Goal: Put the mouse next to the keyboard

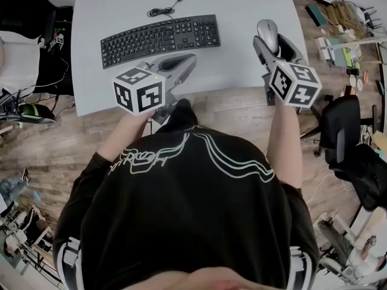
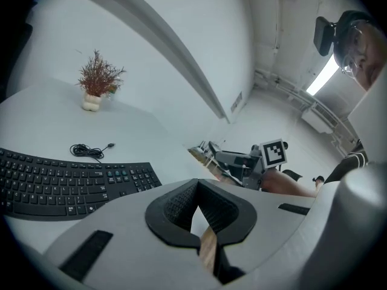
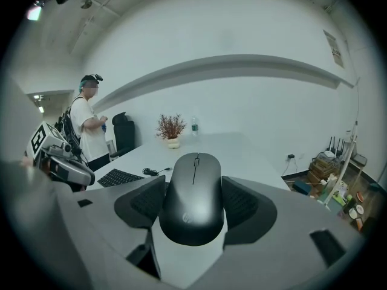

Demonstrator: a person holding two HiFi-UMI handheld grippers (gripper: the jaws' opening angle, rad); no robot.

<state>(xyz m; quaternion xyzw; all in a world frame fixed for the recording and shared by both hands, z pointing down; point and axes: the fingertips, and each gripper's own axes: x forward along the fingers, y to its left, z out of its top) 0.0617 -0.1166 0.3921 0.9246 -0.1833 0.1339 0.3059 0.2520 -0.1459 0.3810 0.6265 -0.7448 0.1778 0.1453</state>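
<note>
Hovering at the near edge of the white table [image 1: 242,5], the left gripper [image 1: 192,58] has its jaws closed on nothing, just before the black keyboard [image 1: 160,39]. Further right (well apart from the keyboard's end), the right gripper [image 3: 193,205] clamps the black mouse [image 3: 192,192] over the table's right side.

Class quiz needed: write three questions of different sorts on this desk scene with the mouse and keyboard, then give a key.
1. Multiple choice: what sits between the jaws of the right hand-held gripper? A. cable B. mouse C. plant
2. True or false: the left hand-held gripper is empty, with its jaws together.
3. Fill in: in the head view, the mouse is to the ____ of the keyboard.

Key: 1 B; 2 true; 3 right.
</note>
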